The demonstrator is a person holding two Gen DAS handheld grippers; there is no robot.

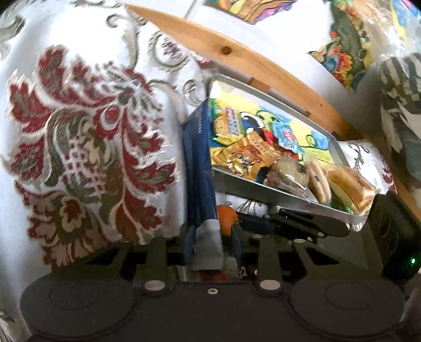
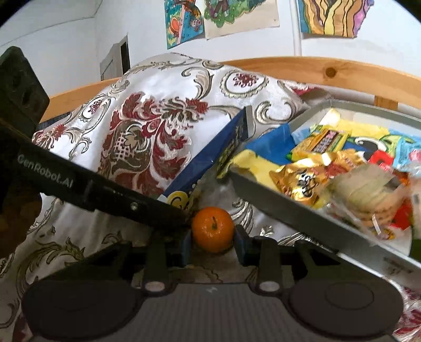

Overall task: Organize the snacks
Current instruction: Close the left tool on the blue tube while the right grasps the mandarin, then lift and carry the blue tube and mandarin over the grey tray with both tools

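My left gripper [image 1: 211, 244] is shut on a dark blue snack packet [image 1: 200, 168] that stands upright with its silver end down between the fingers. The same packet [image 2: 210, 157] leans against the grey metal tray [image 2: 276, 207] in the right wrist view, where the left gripper's black finger [image 2: 110, 189] crosses from the left. My right gripper [image 2: 213, 244] is shut on an orange tangerine [image 2: 212, 228] resting on the bedspread; both pads touch its sides. The tangerine [image 1: 226, 218] peeks out behind the packet. The tray [image 1: 263, 194] holds several snacks, among them a gold packet [image 1: 247, 155].
A white bedspread with red floral pattern [image 1: 92, 136] lies over a pillow to the left. A wooden bed rail [image 1: 236, 55] runs behind the tray. Wrapped biscuits [image 2: 368, 200] and buns [image 1: 350, 184] fill the tray's near end. Drawings [image 2: 236, 15] hang on the wall.
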